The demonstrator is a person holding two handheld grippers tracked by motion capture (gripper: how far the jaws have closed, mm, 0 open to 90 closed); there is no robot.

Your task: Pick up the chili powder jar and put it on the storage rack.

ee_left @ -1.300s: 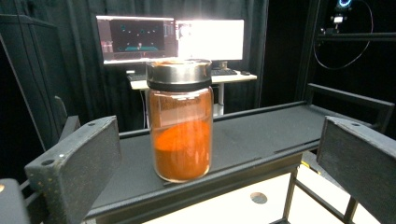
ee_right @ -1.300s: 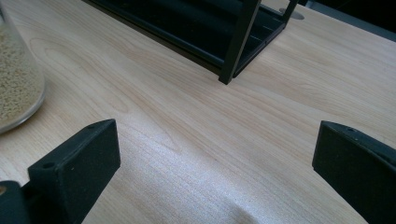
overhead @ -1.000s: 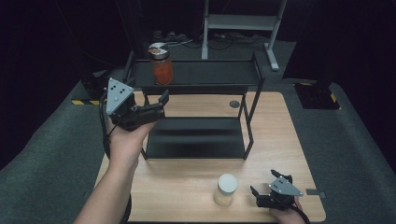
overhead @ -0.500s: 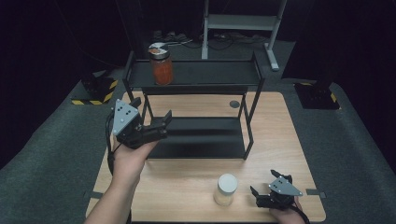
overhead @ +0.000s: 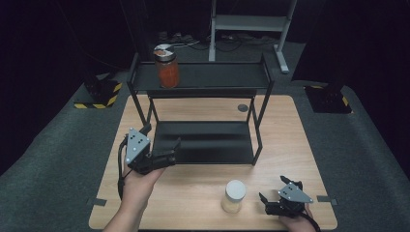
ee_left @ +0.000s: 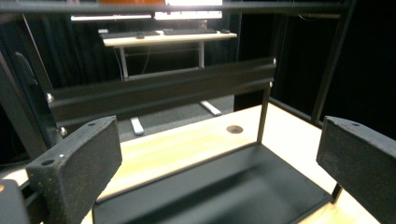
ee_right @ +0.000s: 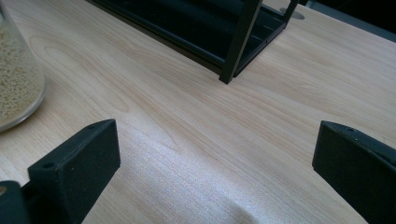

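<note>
A jar of red contents (overhead: 167, 67) stands at the left end of the top shelf of a black two-tier rack (overhead: 203, 77). A white-lidded jar of pale grains (overhead: 234, 195) stands on the wooden table (overhead: 193, 193) in front of the rack, and its glass side (ee_right: 16, 79) is at the left edge of the right gripper view. My left gripper (overhead: 162, 137) is open at the front-left corner of the lower shelf (ee_left: 233, 186), holding nothing. My right gripper (overhead: 273, 189) rests open near the table's front right, just right of the grain jar, with bare wood between its jaws (ee_right: 215, 163).
A rack leg (ee_right: 238, 42) stands ahead of the right gripper. The table has a round grommet hole (overhead: 242, 108) behind the rack. Dark carpet surrounds the table, with a desk frame (overhead: 246, 24) farther back.
My left gripper has come down and toward the person, from beside the top shelf to the front-left of the lower shelf. The right gripper and both jars have stayed put.
</note>
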